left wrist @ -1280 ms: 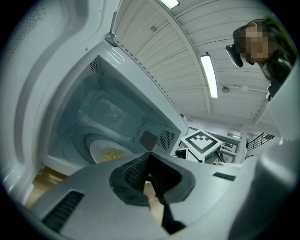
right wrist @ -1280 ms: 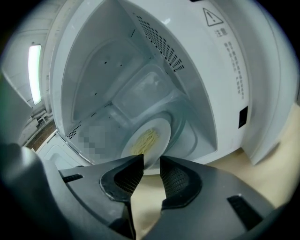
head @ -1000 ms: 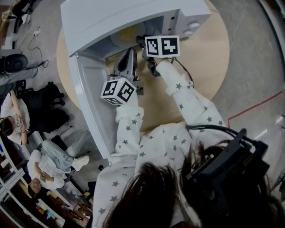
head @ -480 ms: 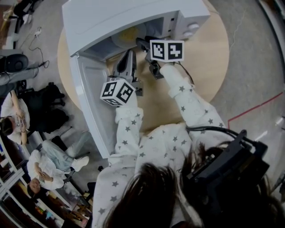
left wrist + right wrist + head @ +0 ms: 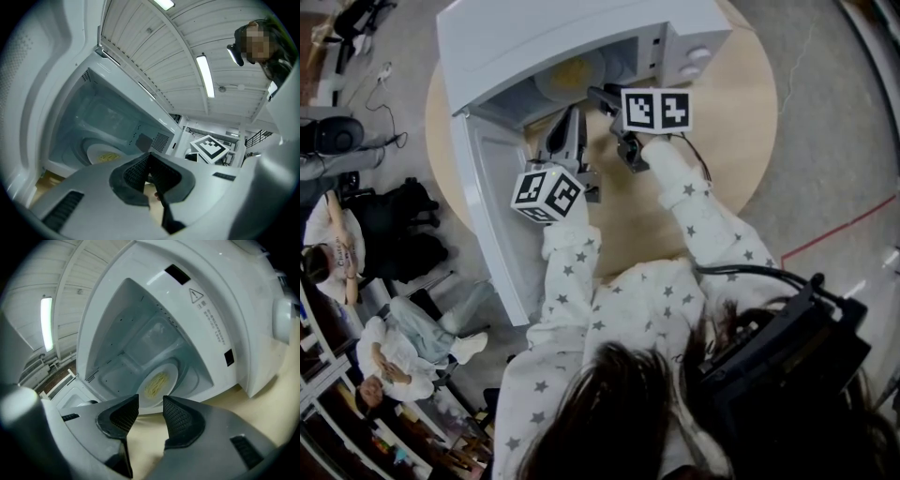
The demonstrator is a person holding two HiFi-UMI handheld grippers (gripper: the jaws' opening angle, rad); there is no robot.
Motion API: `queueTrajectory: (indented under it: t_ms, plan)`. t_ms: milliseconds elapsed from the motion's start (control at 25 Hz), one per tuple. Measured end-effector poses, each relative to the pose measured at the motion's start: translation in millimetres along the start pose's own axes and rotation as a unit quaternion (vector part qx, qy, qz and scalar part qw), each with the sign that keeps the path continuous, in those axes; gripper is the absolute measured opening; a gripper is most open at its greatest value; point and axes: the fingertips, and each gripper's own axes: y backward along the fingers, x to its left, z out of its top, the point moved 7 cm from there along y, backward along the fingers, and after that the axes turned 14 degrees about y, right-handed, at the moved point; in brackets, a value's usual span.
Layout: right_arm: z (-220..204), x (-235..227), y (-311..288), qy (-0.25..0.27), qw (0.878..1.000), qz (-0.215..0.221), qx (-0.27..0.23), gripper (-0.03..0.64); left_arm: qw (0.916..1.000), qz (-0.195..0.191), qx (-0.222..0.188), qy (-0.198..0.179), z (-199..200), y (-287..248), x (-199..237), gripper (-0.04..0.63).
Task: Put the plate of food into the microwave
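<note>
The plate (image 5: 172,373) is in. It sits on the floor of the microwave (image 5: 562,37) cavity, with yellow noodles (image 5: 156,383) heaped in its middle. The right gripper view gives the clean look. The right gripper (image 5: 151,401) has its jaws spread wide; they have just been opening. There's nothing between them, only a gap with the plate showing beyond, well clear of the pads. The tan table (image 5: 281,394) runs under the microwave's front edge here, and a knob (image 5: 281,319) bulges at the far right of the panel.

Over to the left gripper view, and the left gripper (image 5: 151,158) is the opposite story, with its pads pinched together at the tips and holding nothing. From this side only a slice of the plate peeks out low in the cavity. You do get the right gripper's marker cube (image 5: 209,147) off to the right, though, and the ceiling lights (image 5: 205,75) overhead.

The head view shows what neither gripper camera can. Both grippers are side by side at the mouth of the microwave, the left one nearer the hinge. The door (image 5: 492,216) is swung wide open toward the lower left, and the table turns out to be round. People (image 5: 394,352) sit off to the left.
</note>
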Motion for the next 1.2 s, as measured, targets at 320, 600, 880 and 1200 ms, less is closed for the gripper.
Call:
queueTrajectory:
  t_ms: [320,600,880,1200]
  plan:
    - [13,16,4,0.034,0.998,0.043,-0.003,0.045,0.9998,-0.008,-0.009,-0.015,7,-3,-4,0.002]
    - [24,30,4,0.057,0.995,0.085,-0.010,0.008,0.9992,-0.002,-0.020,-0.034,17,-2,-4,0.002]
    - [14,39,20,0.081,0.989,0.125,-0.010,0.008,0.9983,0.011,-0.032,-0.047,8,10,-14,0.002]
    - [2,44,101,0.120,0.983,0.139,-0.007,0.008,0.9972,0.021,-0.048,-0.054,-24,35,-87,0.002]
